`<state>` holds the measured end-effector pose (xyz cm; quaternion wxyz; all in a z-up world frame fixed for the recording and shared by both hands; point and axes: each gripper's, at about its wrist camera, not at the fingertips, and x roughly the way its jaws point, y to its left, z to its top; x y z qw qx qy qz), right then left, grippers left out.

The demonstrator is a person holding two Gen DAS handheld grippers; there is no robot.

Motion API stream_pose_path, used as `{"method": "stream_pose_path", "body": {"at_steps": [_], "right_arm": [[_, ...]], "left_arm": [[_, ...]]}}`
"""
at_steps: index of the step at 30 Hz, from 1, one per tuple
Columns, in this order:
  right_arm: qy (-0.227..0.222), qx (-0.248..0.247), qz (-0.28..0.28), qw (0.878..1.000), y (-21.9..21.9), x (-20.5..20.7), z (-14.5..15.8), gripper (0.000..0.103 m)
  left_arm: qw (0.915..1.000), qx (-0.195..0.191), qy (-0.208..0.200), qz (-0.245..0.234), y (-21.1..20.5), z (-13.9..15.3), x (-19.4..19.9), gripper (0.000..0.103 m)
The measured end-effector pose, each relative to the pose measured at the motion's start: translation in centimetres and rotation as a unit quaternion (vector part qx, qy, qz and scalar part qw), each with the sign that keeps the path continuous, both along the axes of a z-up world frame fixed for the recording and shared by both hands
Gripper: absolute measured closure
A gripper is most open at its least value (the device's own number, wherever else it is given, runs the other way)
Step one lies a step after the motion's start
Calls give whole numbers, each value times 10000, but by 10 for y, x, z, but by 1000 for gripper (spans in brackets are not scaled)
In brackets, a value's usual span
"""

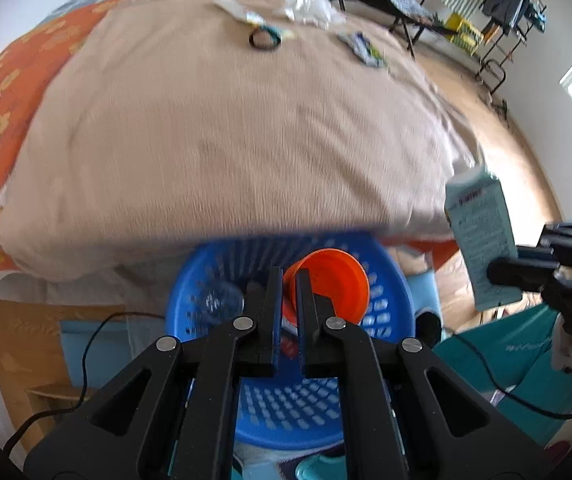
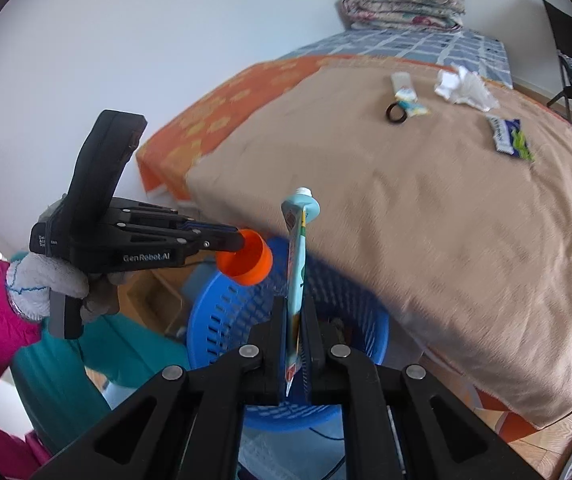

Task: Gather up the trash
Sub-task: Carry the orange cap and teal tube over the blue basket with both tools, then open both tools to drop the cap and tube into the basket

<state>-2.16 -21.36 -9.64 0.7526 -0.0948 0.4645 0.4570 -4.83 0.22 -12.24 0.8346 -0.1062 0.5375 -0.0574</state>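
Left wrist view, nearest first: the left gripper (image 1: 291, 280) is clamped on the rim of an orange cup (image 1: 332, 286), whose mouth faces the camera, and the cup hangs directly over the open top of the blue basket (image 1: 386, 308). So for this hand the drop target lies straight below the fingertips, with nothing between. A clear, roundish thing seems to lie inside the basket already, though blur makes it hard to name.

Off to the right in the same view, the right gripper (image 1: 504, 274) pinches a flattened pale blue tube (image 1: 482, 236) by its lower end. From the right wrist view the tube (image 2: 297, 264) stands upright between the closed fingers, long axis running up and away from the jaws, white cap at the top. The basket (image 2: 214, 312) sits just beyond and below these fingertips, so the tube looks at most partly over the rim. The left gripper (image 2: 242, 240) appears there side-on, level, with the cup (image 2: 246, 262) above the basket's near-left edge.

By my judgement the left hand is the better placed to let go first.

Farther off, on the tan blanket (image 2: 426, 220), lie a crumpled tissue (image 2: 464, 86), a black ring (image 2: 395, 112) and a wrapper (image 2: 510, 136), still uncollected.
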Motion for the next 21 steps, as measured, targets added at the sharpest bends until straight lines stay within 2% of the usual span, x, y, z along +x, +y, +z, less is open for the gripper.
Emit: {"method": "stream_pose_path", "body": {"at_steps": [8,19,21], "right_arm": [[134,-280,134,9994,10,-8,-17,99],[365,-637,277,9969,20,-12,-39,99],[395,-659,279,9967,21,-11,-40,94]], "left_arm": [[9977,227,572,-277,-17,-38,-15,99],[9942,390,885,-472,-31,-56,-17,99],[9935,446,928,-487,-33,-57,-17,99]]}}
